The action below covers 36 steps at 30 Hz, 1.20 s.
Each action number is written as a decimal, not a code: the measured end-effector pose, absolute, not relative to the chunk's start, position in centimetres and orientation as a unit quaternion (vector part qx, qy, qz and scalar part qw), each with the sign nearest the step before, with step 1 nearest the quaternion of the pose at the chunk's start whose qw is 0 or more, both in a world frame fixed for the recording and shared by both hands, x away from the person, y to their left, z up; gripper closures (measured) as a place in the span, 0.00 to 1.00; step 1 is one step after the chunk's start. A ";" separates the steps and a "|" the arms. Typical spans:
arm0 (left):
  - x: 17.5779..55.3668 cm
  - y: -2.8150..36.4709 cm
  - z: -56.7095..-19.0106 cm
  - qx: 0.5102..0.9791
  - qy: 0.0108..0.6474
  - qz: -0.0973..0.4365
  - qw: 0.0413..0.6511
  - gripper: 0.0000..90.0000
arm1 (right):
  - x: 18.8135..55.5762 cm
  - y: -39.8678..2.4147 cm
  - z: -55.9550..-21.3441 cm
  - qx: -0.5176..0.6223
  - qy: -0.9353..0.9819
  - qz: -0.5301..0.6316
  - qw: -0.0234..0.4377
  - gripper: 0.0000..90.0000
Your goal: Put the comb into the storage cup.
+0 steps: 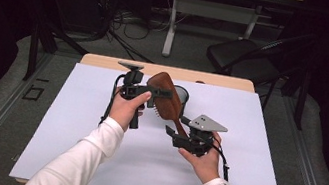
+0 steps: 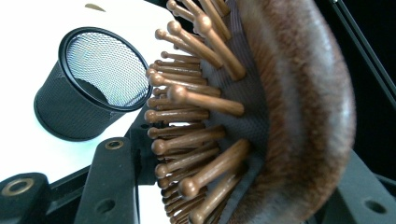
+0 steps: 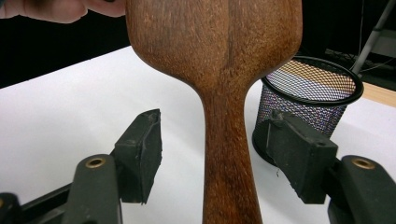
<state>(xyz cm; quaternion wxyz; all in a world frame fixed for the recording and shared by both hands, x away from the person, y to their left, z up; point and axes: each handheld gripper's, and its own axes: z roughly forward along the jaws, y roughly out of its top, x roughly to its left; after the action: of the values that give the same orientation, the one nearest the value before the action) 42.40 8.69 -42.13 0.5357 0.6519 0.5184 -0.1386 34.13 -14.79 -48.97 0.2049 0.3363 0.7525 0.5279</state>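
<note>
Left hand-held gripper (image 1: 162, 93) is clamped on the wooden hairbrush (image 1: 166, 95) head; right hand-held gripper (image 3: 215, 154) stands apart around its handle; mesh cup (image 1: 181, 94), frame centre, awaits it

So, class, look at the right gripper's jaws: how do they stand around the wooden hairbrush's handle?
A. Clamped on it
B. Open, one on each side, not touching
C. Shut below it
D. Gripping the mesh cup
B: the right gripper shows clear gaps between both pads and the hairbrush handle.
</note>
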 end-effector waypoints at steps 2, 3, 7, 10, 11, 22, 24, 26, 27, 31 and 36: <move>42.4 8.8 -42.1 0.653 0.517 -0.138 0.535 0.53 | 34.1 -14.8 -49.0 0.336 0.752 0.528 0.204 0.38; 42.4 8.8 -42.1 0.653 0.517 -0.138 0.535 0.53 | 34.1 -14.8 -48.9 0.337 0.752 0.529 0.203 0.37; 42.4 8.9 -42.1 0.650 0.520 -0.137 0.537 0.53 | 34.2 -14.9 -48.8 0.339 0.748 0.533 0.204 0.34; 42.5 9.0 -42.1 0.650 0.520 -0.136 0.537 0.53 | 34.2 -15.0 -48.7 0.341 0.745 0.537 0.201 0.32; 42.5 9.0 -42.1 0.649 0.521 -0.135 0.538 0.53 | 34.2 -15.1 -48.6 0.342 0.743 0.538 0.202 0.32; 42.6 9.4 -42.0 0.644 0.524 -0.127 0.543 0.53 | 34.3 -15.1 -48.1 0.358 0.742 0.533 0.192 0.28; 42.6 9.5 -41.9 0.642 0.527 -0.127 0.542 0.53 | 34.3 -15.0 -47.9 0.362 0.747 0.524 0.192 0.28; 42.7 9.6 -42.0 0.641 0.530 -0.124 0.541 0.53 | 34.3 -15.0 -47.8 0.364 0.750 0.516 0.195 0.28; 42.7 9.7 -42.0 0.640 0.531 -0.123 0.541 0.53 | 34.3 -15.0 -47.7 0.365 0.751 0.515 0.194 0.28; 42.8 9.9 -42.0 0.635 0.533 -0.125 0.546 0.53 | 34.3 -15.1 -47.5 0.365 0.753 0.513 0.191 0.29; 43.0 10.1 -42.0 0.631 0.539 -0.119 0.545 0.53 | 34.3 -15.1 -47.3 0.369 0.758 0.503 0.188 0.30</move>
<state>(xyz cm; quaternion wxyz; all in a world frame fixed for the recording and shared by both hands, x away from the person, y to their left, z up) 43.00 10.09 -41.99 0.5450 0.6308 0.5394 -0.1190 34.31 -15.08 -47.26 0.1882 0.3687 0.7585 0.5033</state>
